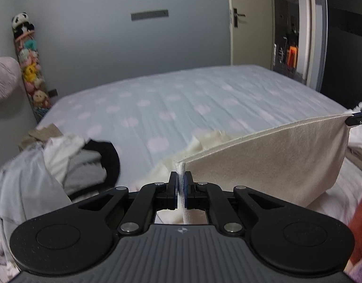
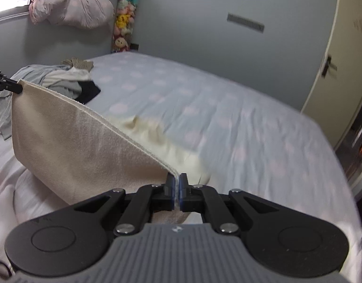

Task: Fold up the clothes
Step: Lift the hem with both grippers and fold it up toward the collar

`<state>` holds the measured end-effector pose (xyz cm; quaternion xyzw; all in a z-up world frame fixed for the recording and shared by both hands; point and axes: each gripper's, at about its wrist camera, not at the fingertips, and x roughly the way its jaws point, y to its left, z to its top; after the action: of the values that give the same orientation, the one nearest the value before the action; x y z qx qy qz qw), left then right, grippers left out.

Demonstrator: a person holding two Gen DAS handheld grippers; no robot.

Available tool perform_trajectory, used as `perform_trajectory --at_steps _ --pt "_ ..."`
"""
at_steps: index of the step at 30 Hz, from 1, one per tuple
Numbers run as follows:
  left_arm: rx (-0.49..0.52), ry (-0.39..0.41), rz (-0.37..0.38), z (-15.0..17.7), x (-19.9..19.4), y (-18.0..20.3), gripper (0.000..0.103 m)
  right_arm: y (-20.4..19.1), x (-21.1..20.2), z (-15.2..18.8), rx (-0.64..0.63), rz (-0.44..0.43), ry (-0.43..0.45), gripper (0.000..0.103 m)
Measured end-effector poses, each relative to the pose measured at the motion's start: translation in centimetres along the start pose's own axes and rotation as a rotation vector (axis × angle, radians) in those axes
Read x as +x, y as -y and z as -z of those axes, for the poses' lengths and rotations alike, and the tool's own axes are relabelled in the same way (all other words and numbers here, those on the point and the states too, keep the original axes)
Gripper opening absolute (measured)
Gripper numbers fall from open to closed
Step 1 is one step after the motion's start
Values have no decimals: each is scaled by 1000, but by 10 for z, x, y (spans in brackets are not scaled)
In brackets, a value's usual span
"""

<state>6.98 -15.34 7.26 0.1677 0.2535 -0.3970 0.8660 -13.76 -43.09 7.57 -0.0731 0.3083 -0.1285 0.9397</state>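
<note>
Holding the cream cloth (image 1: 263, 155) taut, left gripper (image 1: 180, 184) and right gripper (image 2: 176, 186) each pinched shut on a corner; open bed (image 1: 181, 99) lies at 12 o'clock.

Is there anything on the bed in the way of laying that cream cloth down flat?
Nothing visible. Both grippers, left and right, hold the cloth by its edge. The bed beyond it is bare; the clothes pile lies off to the left.

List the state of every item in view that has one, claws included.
Left claw: shut on cream garment's edge.
Right claw: shut on the same edge.
Cream garment: lifted, stretched between both claws, far part on the bed.
Clothes pile: unfolded, heaped.
Door: open.
</note>
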Motion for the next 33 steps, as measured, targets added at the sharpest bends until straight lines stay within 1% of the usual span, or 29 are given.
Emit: perform_trajectory --at_steps 3,5,9,14,20,25,30,33 --pt "11 20 -24 -16 6 -5 3 8 12 -27 -17 11 17 4" --pt "24 22 -40 -26 16 -8 3 15 27 -44 -9 9 17 4" --pt "33 11 -76 -40 52 -18 3 28 68 -68 0 12 2 4" --pt "41 -40 -98 -47 108 -28 3 38 126 -83 14 12 -34 4" --pt "57 -112 -108 -38 172 -35 3 45 207 -77 13 4 -116 4" --pt "42 -173 -101 -24 222 -41 3 53 268 -64 42 -15 -179 4" --pt "1 -208 -87 -7 260 -51 3 56 312 -45 72 -43 -228 4" --pt "4 -221 -94 1 275 -53 3 57 329 -33 84 -46 -245 4"
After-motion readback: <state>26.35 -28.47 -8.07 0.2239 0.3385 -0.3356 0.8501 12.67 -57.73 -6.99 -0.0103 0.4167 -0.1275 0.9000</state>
